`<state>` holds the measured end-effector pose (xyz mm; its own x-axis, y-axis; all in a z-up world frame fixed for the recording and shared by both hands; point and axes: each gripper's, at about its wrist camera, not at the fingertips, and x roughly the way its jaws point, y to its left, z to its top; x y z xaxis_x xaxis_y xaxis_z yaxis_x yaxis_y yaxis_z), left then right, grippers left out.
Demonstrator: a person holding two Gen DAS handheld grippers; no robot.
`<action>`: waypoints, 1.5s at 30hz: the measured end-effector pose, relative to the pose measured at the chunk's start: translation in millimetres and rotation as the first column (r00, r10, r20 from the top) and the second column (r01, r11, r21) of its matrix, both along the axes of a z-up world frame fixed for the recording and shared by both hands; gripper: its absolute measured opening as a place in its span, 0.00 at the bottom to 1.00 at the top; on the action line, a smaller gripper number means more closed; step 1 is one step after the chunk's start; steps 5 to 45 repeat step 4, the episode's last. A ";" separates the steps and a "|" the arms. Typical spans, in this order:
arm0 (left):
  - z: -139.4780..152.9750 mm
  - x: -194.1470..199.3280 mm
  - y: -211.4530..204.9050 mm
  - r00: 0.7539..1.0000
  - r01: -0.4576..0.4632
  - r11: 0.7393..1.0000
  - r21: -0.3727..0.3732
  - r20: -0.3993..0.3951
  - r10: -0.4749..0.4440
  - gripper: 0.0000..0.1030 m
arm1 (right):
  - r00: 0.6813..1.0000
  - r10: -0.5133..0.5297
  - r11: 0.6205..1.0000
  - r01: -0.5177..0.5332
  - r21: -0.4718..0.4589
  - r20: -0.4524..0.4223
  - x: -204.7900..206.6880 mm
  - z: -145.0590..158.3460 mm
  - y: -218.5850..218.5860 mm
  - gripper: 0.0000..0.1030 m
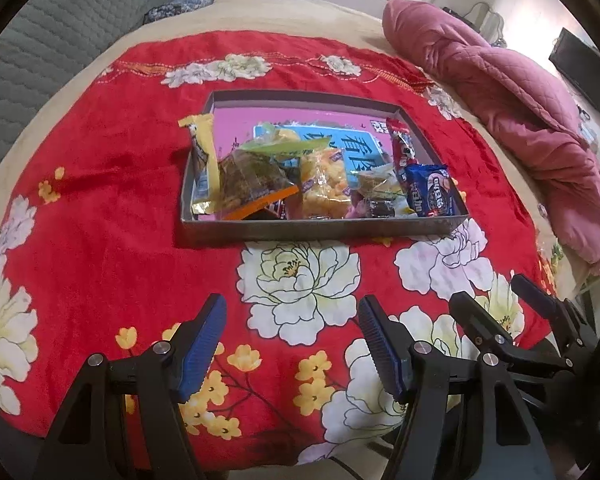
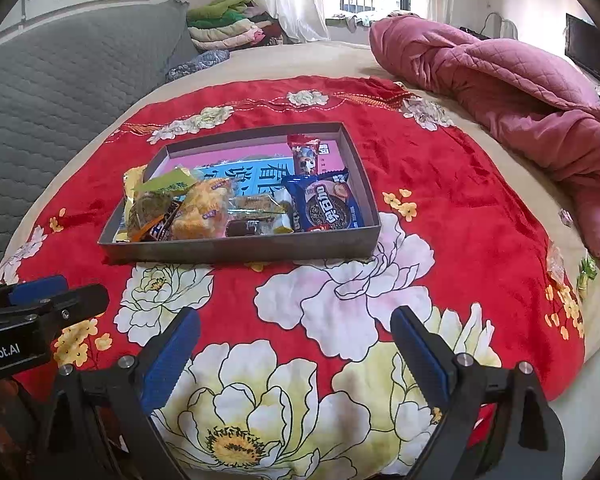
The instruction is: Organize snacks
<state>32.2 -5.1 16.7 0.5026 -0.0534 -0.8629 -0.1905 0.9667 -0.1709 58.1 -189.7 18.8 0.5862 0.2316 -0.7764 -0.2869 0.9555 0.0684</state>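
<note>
Bedroom setting: a wide bed (image 2: 480,152) under a window, dressed with a red plush blanket (image 2: 440,184) printed with large white and yellow flowers; a quilted pink duvet (image 2: 500,92) is bundled along its right edge, grey quilted padding runs along the left.

Task items: a shallow grey cardboard box (image 2: 240,246) sits at the middle of the blanket, its long axis running from the bed's left edge toward the right. The snacks lie inside, crowded against its near wall; the far half shows bare pink printed lining. Noted: a blue cookie packet (image 2: 328,204) at the right end, a red wrapper (image 2: 304,156) behind it, a clear bag of yellow puffs (image 2: 204,212) mid-box, and a yellow-edged packet (image 1: 204,164) draped over the left wall. All are glossy, crinkled film, soft and irregular; likely slippery.

My left gripper (image 1: 292,344): fingers wide apart, nothing between the ribbed blue pads. My right gripper (image 2: 296,356): likewise spread, empty. Both hover above the blanket's near flowers, side by side, well apart from the box.

Governing relation: the box lies straight ahead and below both pairs of fingers. Judgement: the left is better placed for the overhanging yellow packet, the right for the blue cookie packet.
</note>
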 end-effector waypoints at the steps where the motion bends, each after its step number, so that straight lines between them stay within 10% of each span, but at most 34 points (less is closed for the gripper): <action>1: -1.0 0.6 0.3 1.000 0.000 1.000 0.000 0.003 0.000 0.68 | 1.000 -0.001 1.000 0.001 0.001 -0.003 1.1 -1.0 0.0 0.93; 45: -4.2 3.4 6.4 1.000 -0.013 1.000 -0.014 0.004 0.013 0.68 | 1.000 -0.017 1.000 0.017 0.016 -0.021 7.8 -5.2 -3.9 0.93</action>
